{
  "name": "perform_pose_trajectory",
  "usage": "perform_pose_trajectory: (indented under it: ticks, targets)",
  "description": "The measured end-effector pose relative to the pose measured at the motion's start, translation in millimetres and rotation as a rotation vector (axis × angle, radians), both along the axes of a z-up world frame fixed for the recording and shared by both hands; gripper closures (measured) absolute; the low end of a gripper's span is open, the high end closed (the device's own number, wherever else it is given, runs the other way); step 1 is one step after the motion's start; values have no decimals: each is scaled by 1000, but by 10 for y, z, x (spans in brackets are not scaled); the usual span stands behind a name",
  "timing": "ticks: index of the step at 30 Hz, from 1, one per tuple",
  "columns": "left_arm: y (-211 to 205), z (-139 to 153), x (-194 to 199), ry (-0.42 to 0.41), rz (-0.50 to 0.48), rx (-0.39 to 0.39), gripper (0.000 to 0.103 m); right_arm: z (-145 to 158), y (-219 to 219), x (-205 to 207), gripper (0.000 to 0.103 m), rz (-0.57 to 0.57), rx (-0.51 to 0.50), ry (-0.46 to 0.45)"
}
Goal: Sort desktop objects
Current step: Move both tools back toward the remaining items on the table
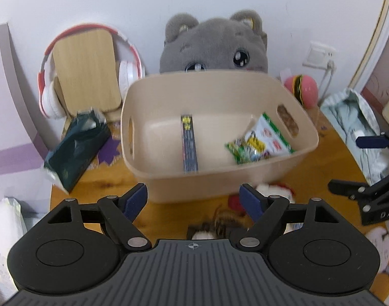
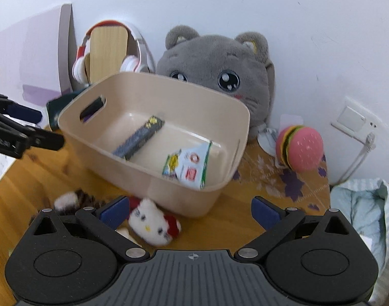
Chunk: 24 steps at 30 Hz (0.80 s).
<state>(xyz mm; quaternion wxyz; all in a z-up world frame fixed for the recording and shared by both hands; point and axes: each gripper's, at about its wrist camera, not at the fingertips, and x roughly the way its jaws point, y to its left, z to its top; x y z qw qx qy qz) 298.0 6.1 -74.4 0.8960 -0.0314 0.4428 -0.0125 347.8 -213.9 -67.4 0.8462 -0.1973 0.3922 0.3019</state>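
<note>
A beige plastic bin (image 1: 271, 176) (image 2: 148, 178) stands on the wooden desk. Inside lie a long dark box (image 1: 189, 145) (image 2: 140, 137) and a green-and-white snack packet (image 1: 260, 142) (image 2: 189, 165). In front of the bin lie a white Hello Kitty plush (image 2: 151, 221) (image 1: 273, 190) and a brown striped plush (image 1: 222, 223) (image 2: 77, 199). My left gripper (image 1: 194, 201) is open and empty, just in front of the bin. My right gripper (image 2: 190, 211) is open and empty, above the Hello Kitty plush. Each gripper shows at the edge of the other's view.
A big grey cat plush (image 1: 214, 46) (image 2: 220, 71) leans on the wall behind the bin. Red-white headphones on a wooden stand (image 1: 84, 68) (image 2: 107, 51) are back left. A dark packet (image 1: 74, 148), a burger toy (image 2: 299, 148) and a bag (image 2: 365, 216) lie around.
</note>
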Motion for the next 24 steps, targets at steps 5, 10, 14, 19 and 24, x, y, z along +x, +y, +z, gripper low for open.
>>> perform_pose_trajectory:
  ticks: [5,10,14,19,24]
  targets:
    - [59,-197,-171,53,-28,8,22,-141,-135,-156,0,-21,-27,9]
    - [103,-387,-283,99,-43,4,22,-298,-256,-264,0,-60,-40,33]
    - [109,-504,-340,121,-61,-10,22,-434,-337,-306,0,-127,-59,42]
    - [92,-620,-328,148,-63,-12,22,-604,-434,-302,0,-227,-40,91]
    - [60,-744,-285,175,-70,-16,22,-743,-415,-299,0,-322,-31,122]
